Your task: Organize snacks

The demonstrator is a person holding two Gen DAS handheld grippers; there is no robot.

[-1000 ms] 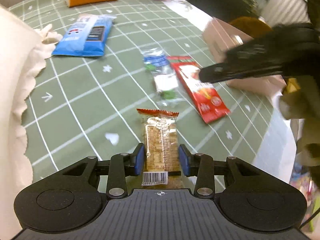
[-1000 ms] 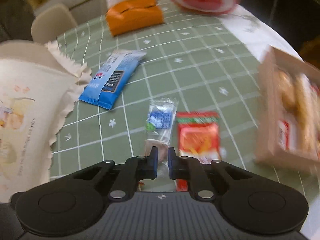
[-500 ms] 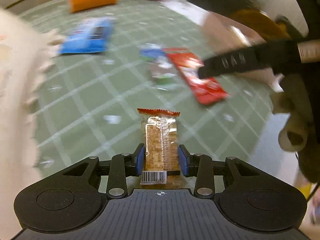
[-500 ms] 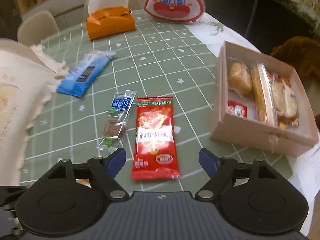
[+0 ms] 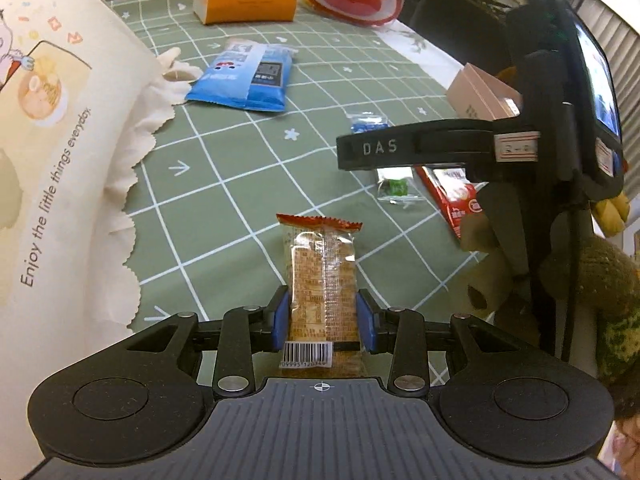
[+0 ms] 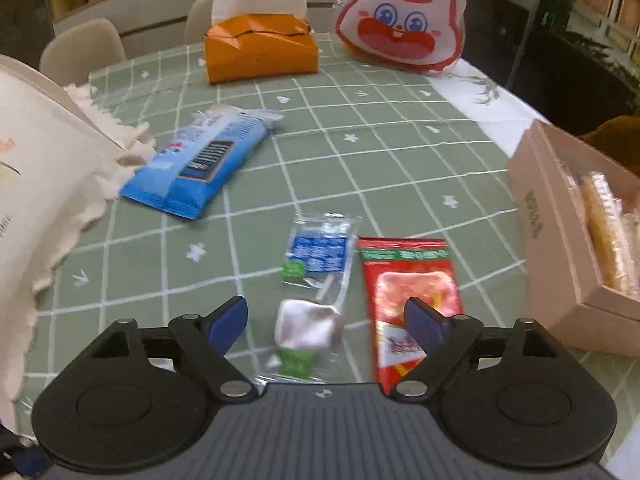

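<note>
My left gripper (image 5: 322, 320) is shut on a clear-wrapped cracker packet (image 5: 322, 280) with an orange top seal, held above the green checked tablecloth (image 5: 224, 176). My right gripper (image 6: 326, 318) is open and empty, low over a clear snack packet with a blue label (image 6: 314, 276); the red snack packet (image 6: 408, 292) lies just right of it. The right gripper's black finger (image 5: 416, 148) shows in the left wrist view. The pink box (image 6: 576, 240) with wrapped snacks inside stands at the right. A blue snack bag (image 6: 196, 168) lies farther back left.
A cream cloth bag (image 5: 52, 152) fills the left side. An orange tissue box (image 6: 260, 48) and a white-and-red rabbit-face bag (image 6: 400, 24) stand at the far edge. Chairs (image 6: 80, 52) are behind the table. The table edge runs along the right.
My right gripper opened from shut and came down over the clear blue-label packet. My left gripper kept its hold on the cracker packet and swung back to the left.
</note>
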